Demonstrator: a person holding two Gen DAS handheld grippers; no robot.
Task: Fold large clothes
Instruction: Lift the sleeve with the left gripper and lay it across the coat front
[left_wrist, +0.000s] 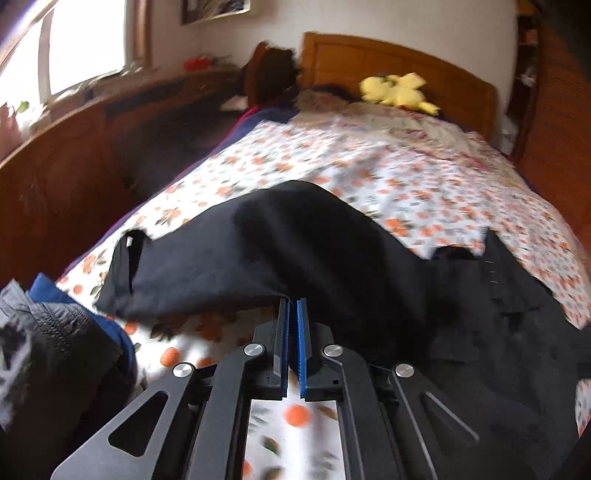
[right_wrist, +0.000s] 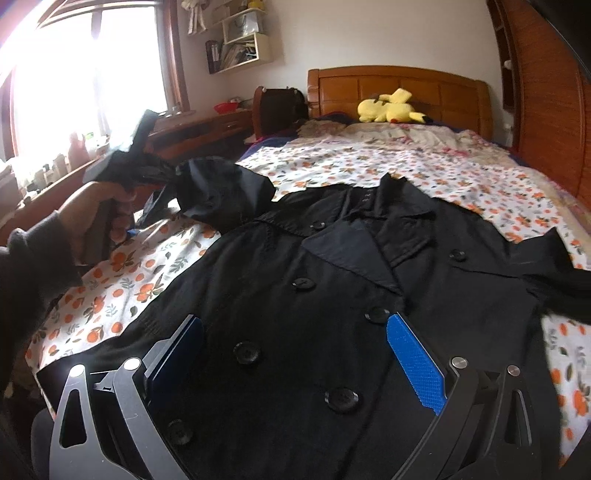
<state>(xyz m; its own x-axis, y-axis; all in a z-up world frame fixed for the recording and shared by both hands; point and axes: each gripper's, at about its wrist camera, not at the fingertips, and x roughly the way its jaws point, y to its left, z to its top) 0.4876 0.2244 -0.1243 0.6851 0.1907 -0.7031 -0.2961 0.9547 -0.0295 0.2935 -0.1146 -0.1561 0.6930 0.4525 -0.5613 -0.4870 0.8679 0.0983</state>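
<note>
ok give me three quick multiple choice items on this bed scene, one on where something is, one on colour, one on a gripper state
1. Where is the yellow plush toy?
A. by the headboard
B. on the coat
C. on the floor

2. What colour is the coat?
A. red
B. black
C. white

3. How is the right hand-held gripper?
A. shut on the collar
B. shut on a button
C. open over the coat front

Answers:
1 A, it lies at the bed's far end against the wooden headboard.
2 B, the fabric is black throughout.
3 C, its blue pads stand wide apart.
</note>
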